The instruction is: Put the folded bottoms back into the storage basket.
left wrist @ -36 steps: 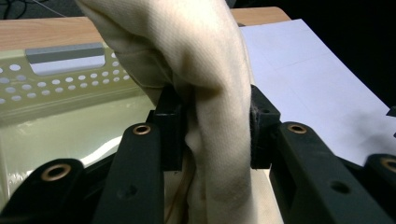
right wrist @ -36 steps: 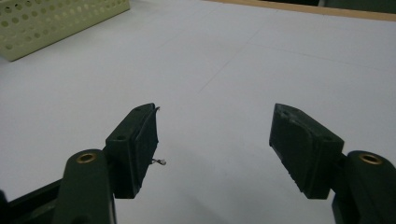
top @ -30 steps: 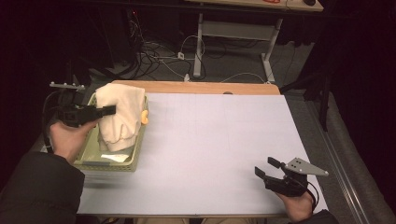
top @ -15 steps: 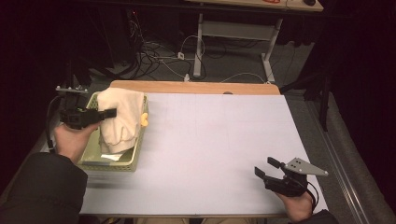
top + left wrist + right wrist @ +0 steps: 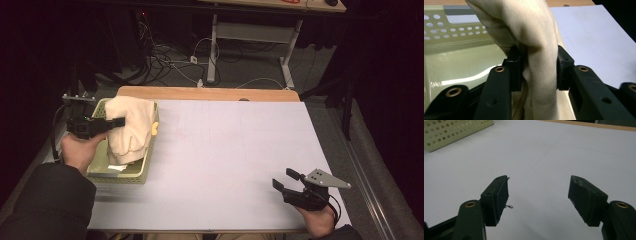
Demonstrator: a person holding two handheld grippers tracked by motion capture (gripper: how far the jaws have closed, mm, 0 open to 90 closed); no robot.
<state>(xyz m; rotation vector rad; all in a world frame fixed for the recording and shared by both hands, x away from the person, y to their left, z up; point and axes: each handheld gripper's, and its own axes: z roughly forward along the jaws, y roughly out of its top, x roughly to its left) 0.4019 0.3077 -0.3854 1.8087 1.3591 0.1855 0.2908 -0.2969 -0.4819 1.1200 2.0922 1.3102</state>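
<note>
left gripper (image 5: 116, 121): matte black plastic body, black cable trailing | its fingers (image 5: 514, 71): black, squared pads, brass-ringed rivet holes along the arms | right gripper (image 5: 285, 180): black, grey three-cornered plate on top, black cable, lower right of the frame | sleeves: dark fabric, lower left and bottom right

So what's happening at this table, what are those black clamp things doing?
A person holds a two-jaw gripper in each hand. The left gripper is clamped on a bunched cream cloth that hangs partly in a pale green perforated basket at the table's left edge. The right gripper rests with its jaws open and nothing between them, low over the white table top near the front right corner, well away from the basket.
</note>
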